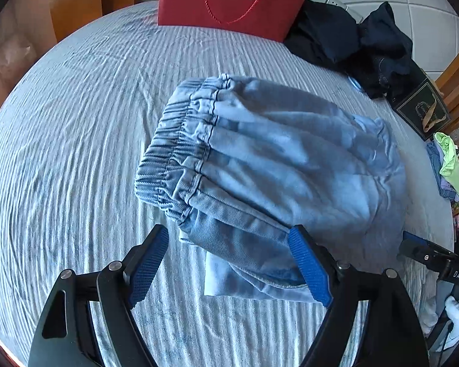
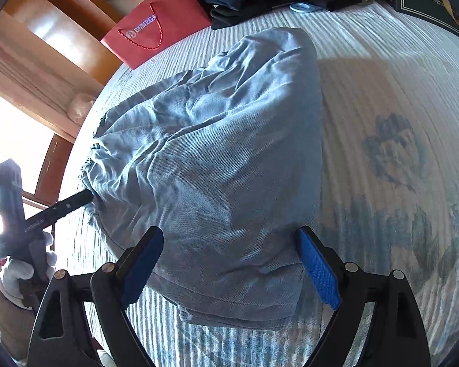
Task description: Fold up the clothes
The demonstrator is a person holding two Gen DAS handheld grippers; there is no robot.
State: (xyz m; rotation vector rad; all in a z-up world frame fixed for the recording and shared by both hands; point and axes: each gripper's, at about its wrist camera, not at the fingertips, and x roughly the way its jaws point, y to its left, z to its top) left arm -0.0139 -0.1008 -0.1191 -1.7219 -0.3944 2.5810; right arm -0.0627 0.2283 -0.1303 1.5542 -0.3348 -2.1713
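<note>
A pair of light blue denim trousers lies folded in a bundle on the bed, which carries a striped pale cover; the elastic waistband faces left in the left wrist view. Behind it at the far edge stands a red paper bag with cord handles, printed "BEMEGA" beside a round "B" emblem. To its right lies a heap of dark clothes, then a dark box with gold line art; the right wrist view shows part of a word, "Coffe", on it. Bright green cloth lies off the far right edge. The left claw stands open, astride the bundle's near corner. The right claw stands open, likewise astride the trousers' near edge.
</note>
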